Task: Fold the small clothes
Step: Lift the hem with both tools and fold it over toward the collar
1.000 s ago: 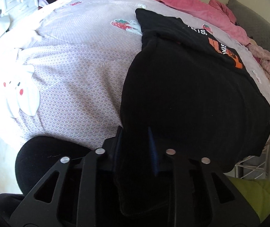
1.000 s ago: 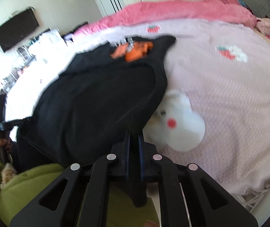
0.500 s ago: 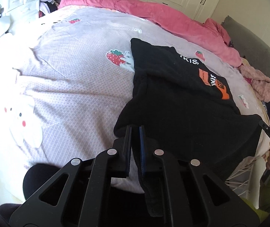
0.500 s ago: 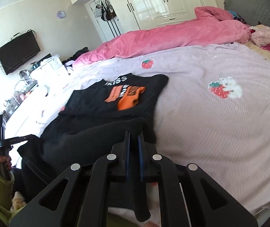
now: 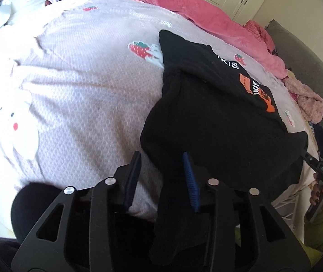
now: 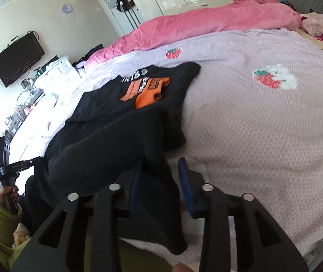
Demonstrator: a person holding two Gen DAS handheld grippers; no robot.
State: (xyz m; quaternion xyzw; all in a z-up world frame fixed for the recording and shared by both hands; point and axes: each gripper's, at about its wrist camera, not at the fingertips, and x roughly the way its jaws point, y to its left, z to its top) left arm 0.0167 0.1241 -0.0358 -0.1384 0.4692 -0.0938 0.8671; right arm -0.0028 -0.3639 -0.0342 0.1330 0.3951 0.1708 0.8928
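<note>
Between our left tongs (image 5: 161, 172) hangs a black shirt (image 5: 218, 122) of soft matt cloth, its orange print (image 6: 147, 90) smoother. Beyond both tongs, the bed's lilac cover (image 5: 88, 90) looks woven and finely textured. The pink quilt (image 6: 206, 22) farther off seems plush. Our right tongs (image 6: 161, 179) are matt black plastic with shiny metal rivets.

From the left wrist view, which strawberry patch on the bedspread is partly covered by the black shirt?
The strawberry patch with the white animal, beside the black shirt: the shirt's far corner overlaps its right edge. The small strawberry farther back lies fully uncovered.
</note>
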